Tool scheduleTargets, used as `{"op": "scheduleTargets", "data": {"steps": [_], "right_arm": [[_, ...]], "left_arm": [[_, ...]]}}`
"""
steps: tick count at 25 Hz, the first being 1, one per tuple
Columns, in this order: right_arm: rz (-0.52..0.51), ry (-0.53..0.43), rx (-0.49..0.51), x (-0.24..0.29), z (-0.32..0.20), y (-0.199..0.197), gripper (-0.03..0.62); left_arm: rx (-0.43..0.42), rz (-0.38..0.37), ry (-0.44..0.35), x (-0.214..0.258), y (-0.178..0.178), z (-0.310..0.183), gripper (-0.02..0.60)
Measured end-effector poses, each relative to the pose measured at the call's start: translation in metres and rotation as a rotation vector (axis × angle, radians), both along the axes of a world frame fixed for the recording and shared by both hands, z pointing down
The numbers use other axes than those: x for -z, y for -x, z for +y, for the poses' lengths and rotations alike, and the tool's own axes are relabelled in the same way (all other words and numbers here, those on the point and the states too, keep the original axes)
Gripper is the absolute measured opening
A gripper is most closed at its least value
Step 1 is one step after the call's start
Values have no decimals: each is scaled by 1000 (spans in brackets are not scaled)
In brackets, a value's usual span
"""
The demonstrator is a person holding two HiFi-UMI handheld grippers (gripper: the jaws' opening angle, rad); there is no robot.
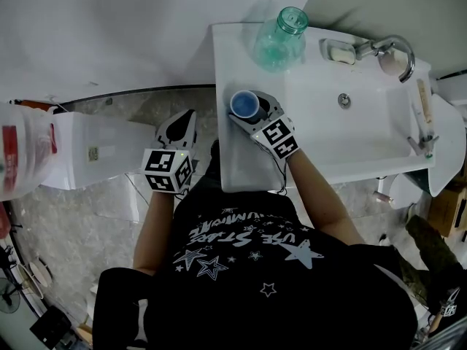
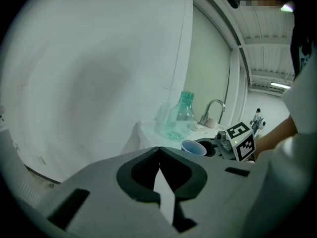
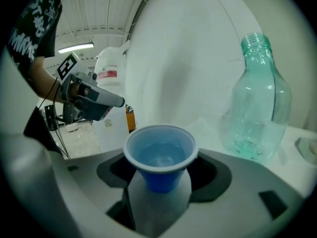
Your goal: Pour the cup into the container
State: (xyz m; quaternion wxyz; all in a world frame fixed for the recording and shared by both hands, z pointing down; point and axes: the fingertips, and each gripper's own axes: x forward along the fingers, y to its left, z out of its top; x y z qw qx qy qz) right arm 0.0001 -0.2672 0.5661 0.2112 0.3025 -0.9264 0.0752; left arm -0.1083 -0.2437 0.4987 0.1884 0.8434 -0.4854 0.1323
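Blue cup (image 3: 159,155) stood on sink top (image 1: 233,162) near bottle (image 3: 255,108), water inside — light, thin, easy to squash. Right gripper (image 3: 161,175) jaws apart around it; best hold low, gentle. Left gripper (image 2: 158,150) jaws together, empty.

The cup (image 1: 244,104) stands before the bottle (image 1: 279,41), left of the basin (image 1: 365,133).

Made out only white lettering (image 1: 241,233), roughly "USE STAR", on the black T-shirt (image 1: 219,305), near centre. Found the red label (image 1: 9,141) on the far-left jug (image 1: 33,170) too small to read.
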Motion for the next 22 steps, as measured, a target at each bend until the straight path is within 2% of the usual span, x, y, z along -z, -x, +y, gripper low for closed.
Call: {"op": "scheduleTargets", "data": {"steps": [10,17,22], "right_arm": [[-18,-24,-23,18,3,-7,290],[-17,-51,-98,62,-5,-44,288],[-57,3,-167,99,-19,-77,288]], "left_arm": [[-16,-1,-17,6,-1,-3,9],[-37,9,-70,29,-8,-21,9],[-56,23,-123,57,-18,-47,9]]}}
